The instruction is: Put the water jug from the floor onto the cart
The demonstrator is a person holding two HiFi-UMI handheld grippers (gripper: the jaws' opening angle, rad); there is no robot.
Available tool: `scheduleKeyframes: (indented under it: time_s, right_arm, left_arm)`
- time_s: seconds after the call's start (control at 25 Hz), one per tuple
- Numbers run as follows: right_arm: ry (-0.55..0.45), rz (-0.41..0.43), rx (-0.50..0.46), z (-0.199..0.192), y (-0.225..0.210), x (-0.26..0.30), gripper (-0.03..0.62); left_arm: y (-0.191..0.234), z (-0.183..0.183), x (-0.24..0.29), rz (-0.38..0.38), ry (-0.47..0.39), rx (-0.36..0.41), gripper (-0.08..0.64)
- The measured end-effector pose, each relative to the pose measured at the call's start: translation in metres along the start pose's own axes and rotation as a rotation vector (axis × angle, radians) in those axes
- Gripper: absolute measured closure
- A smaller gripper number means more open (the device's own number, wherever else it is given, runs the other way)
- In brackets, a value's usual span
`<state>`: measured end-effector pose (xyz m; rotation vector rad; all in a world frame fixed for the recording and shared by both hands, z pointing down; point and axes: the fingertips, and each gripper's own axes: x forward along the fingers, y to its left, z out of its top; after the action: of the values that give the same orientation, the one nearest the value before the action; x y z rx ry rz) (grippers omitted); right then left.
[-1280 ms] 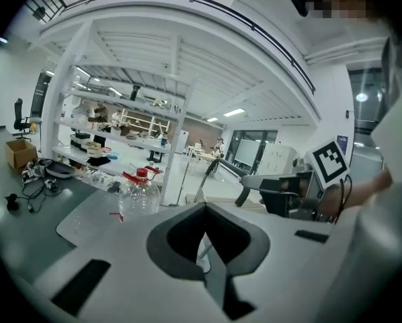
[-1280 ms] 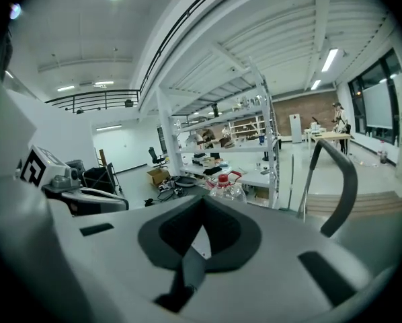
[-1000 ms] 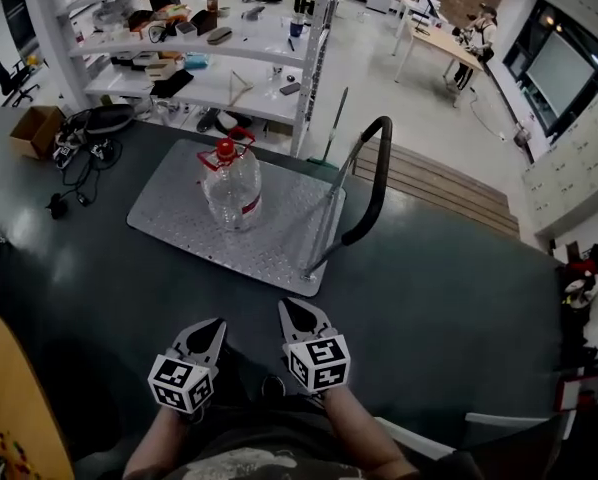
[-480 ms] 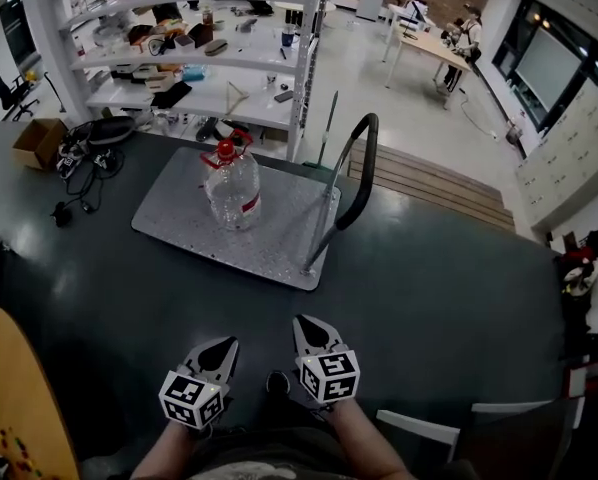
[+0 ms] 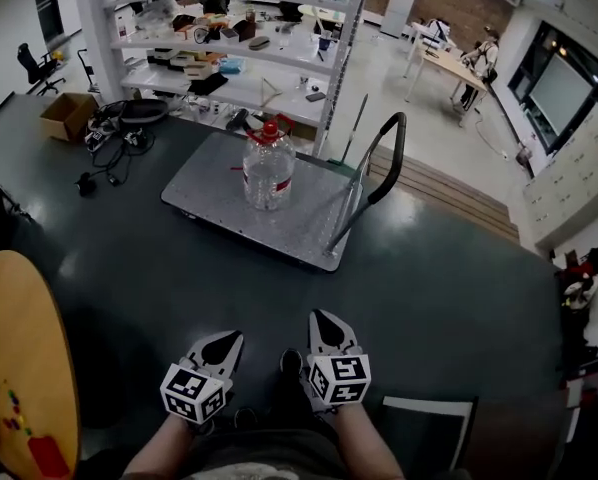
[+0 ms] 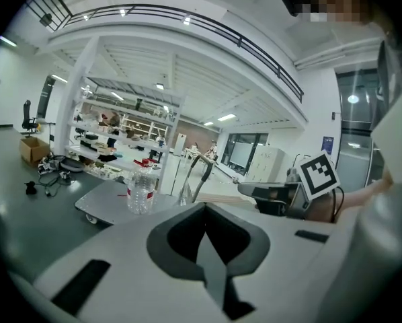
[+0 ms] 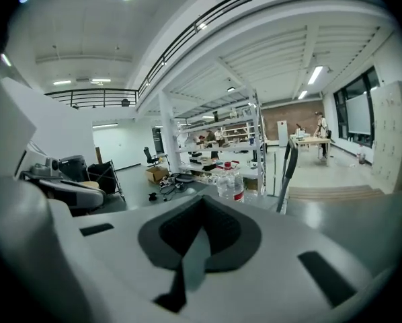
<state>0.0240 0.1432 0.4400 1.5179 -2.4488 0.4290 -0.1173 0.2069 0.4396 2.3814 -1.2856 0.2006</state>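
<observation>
Both left gripper (image 5: 226, 340) and right gripper (image 5: 325, 320) stand farther from water jug (image 5: 269, 168).

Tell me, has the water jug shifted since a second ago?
No. The water jug keeps its spot on the cart deck, left of the handle.

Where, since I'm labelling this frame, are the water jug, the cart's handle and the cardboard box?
water jug (image 5: 269, 171), head view, on its clear body.
cart's handle (image 5: 400, 158), head view, on the black curved bar.
cardboard box (image 5: 67, 118), head view, on its top.
</observation>
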Motion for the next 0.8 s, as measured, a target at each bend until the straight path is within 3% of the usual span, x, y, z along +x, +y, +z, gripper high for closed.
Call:
scheduleKeyframes:
  time_s: [0.36, 0.8]
  right_arm:
    - [-0.004, -0.043, -0.057, -0.013, 0.069, -0.072, 0.602]
    - [-0.017, -0.084, -0.079, -0.011, 0.064, -0.098, 0.602]
  left_arm:
    - [-0.012, -0.025, -0.074, -0.059, -0.005, 0.0, 0.553]
    - [-0.028, -0.021, -0.079, -0.091, -0.034, 0.018, 0.554]
